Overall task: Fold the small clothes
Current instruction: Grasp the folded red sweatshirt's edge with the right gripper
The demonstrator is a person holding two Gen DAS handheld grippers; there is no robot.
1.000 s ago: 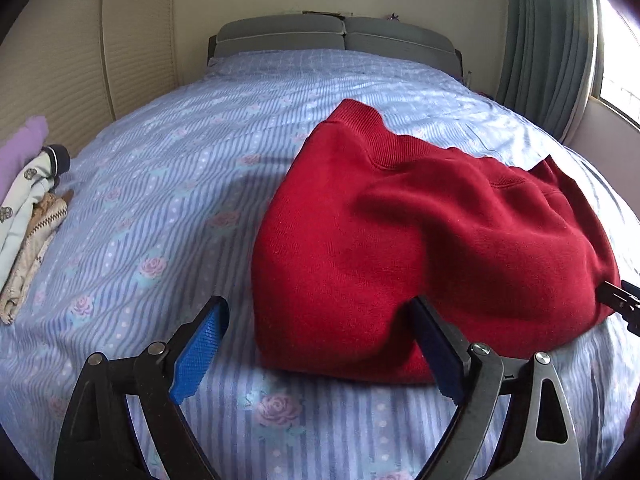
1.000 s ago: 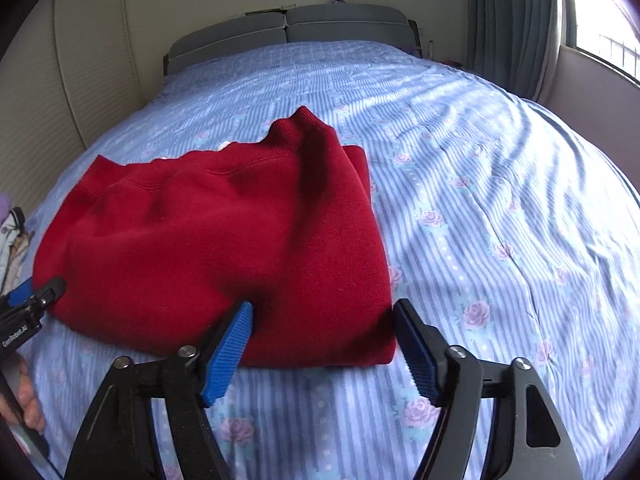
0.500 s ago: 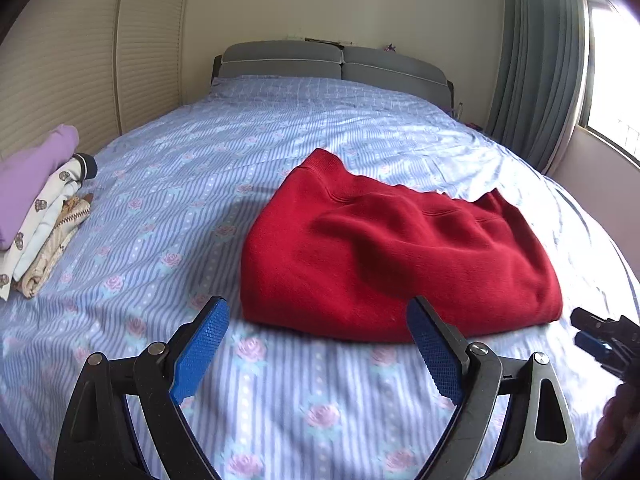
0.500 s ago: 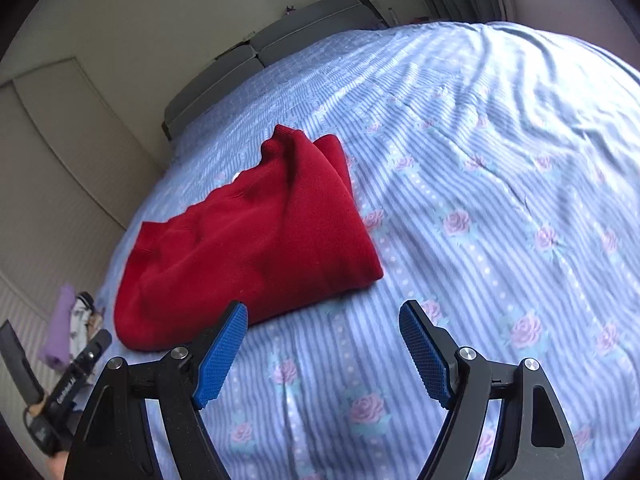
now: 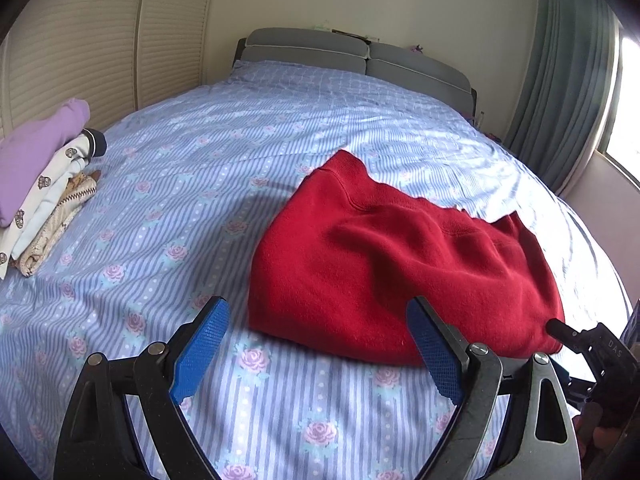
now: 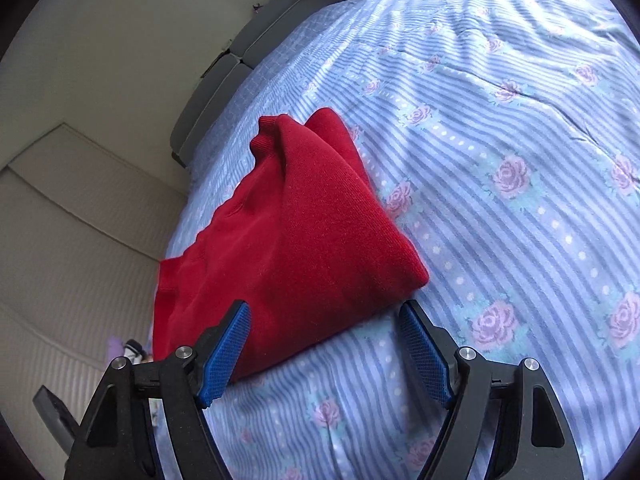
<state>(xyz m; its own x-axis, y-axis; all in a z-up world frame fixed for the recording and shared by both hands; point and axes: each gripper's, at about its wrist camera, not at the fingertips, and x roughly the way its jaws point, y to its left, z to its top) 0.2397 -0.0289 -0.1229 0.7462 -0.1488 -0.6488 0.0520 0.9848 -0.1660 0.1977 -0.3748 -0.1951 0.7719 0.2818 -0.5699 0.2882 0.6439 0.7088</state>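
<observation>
The red sweater point(image 5: 400, 272) lies folded into a thick, roughly rectangular bundle on the bed point(image 5: 208, 184), a little right of the middle, its ribbed collar edge toward the headboard point(image 5: 356, 62). In the right wrist view its near corner point(image 6: 416, 276) sits just ahead of the right gripper point(image 6: 326, 354), whose blue fingers point(image 6: 224, 354) are spread wide and hold nothing. The left gripper point(image 5: 316, 354) is likewise wide open and empty, poised off the bundle's near edge, with one finger over the fabric; whether it touches the cloth is hard to tell through the fisheye. Judging from the layout, this garment's folding looks about finished and the hands are clear of it. At the bed's left edge sits a stack of folded clothes point(image 5: 40, 184), purple on top. The next move likely calls for pinching the bundle at both near corners and carrying it level to that stack, so the folds do not slip open.
</observation>
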